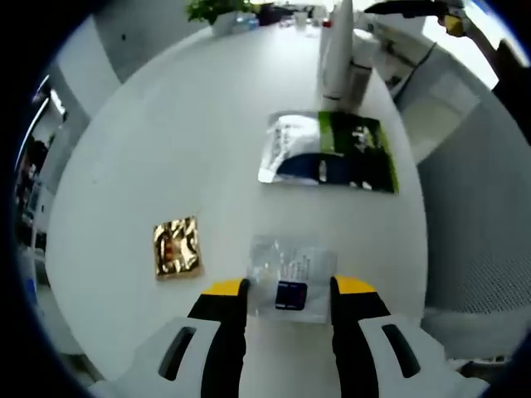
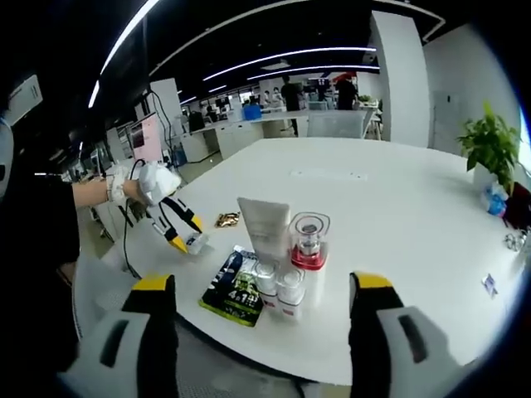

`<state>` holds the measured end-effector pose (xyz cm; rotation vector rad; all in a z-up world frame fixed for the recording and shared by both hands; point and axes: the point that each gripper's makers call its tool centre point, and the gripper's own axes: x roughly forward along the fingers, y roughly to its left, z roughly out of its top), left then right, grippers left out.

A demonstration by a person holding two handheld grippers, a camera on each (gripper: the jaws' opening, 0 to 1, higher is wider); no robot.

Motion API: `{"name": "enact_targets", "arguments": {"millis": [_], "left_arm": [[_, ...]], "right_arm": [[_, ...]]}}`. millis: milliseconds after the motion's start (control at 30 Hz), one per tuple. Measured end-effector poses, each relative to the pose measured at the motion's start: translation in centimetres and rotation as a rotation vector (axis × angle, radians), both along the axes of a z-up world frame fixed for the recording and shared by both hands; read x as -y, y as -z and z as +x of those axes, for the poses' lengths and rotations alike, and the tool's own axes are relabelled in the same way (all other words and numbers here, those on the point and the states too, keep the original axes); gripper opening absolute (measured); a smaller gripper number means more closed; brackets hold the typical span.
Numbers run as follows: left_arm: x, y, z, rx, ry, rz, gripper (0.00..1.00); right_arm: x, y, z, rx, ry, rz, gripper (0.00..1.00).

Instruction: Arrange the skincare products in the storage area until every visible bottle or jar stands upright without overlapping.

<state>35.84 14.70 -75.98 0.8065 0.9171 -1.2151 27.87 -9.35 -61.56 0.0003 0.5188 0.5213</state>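
In the left gripper view, the left tongs (image 1: 288, 288) stand spread low over the white counter (image 1: 166, 141), a clear sachet (image 1: 292, 278) lying flat between the tips. A gold packet (image 1: 177, 246) lies to its left and a green pouch (image 1: 330, 152) beyond.

In the right gripper view, the right tongs (image 2: 264, 286) are spread and empty. The tube (image 2: 265, 229), pump bottle (image 2: 308, 242) and two small jars (image 2: 279, 288) stand upright, just ahead. The left tongs, by my reading, are nearer the sachet.

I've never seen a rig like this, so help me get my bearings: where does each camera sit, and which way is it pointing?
Left gripper view: rides the left gripper, looking down at the white table; its jaws straddle a clear sachet.
Right gripper view: rides the right gripper, looking across the table at upright bottles; a person's forearm shows.
Shared: gold sachet, green packet, white tube, left gripper.
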Motion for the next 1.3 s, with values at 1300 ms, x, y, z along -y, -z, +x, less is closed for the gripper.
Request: {"name": "enact_targets", "arguments": {"millis": [1300], "left_arm": [[4.2,2.6,-6.2,-0.029,-0.030,-0.001,0.37]], "right_arm": [[-1.0,-0.4,-1.6,0.016,-0.113,0.007,0.85]]}}
